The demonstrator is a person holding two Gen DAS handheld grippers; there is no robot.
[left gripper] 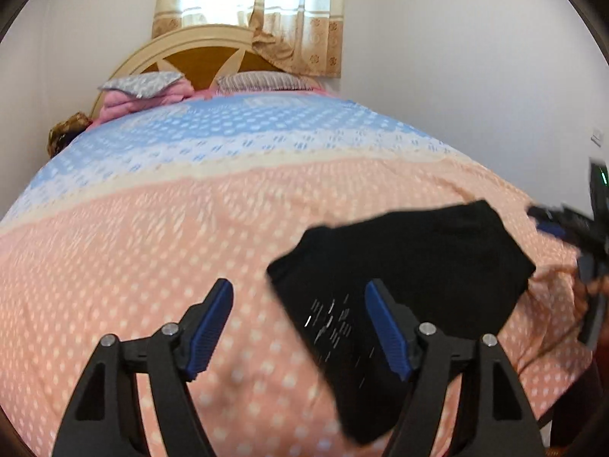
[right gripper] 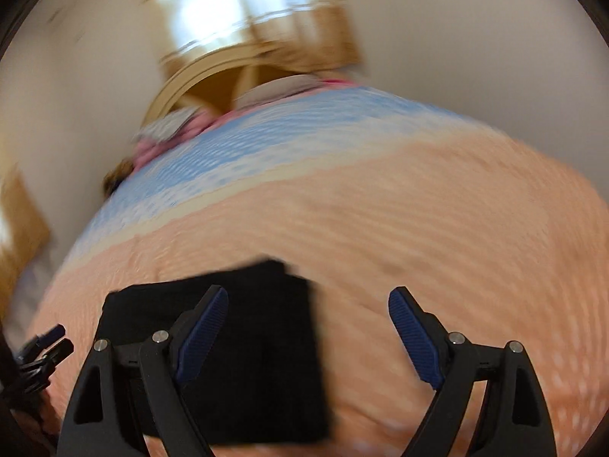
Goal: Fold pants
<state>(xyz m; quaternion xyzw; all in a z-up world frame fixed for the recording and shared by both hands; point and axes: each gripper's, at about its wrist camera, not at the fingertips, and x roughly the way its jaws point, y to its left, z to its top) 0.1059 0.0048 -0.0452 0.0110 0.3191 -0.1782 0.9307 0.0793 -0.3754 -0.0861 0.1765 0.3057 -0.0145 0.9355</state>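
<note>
The black pants lie folded into a compact block on the peach part of the bedspread, with small white print near their front. My left gripper is open and empty above the pants' left edge. In the right wrist view the pants lie low and left, on the bedspread. My right gripper is open and empty, its left finger over the pants. The right gripper also shows at the far right of the left wrist view. The left gripper shows at the lower left of the right wrist view.
The bed has a blue band farther back, pillows and a pink folded blanket at the headboard. A curtained window is behind. White walls flank the bed. The bed's right edge is near the pants.
</note>
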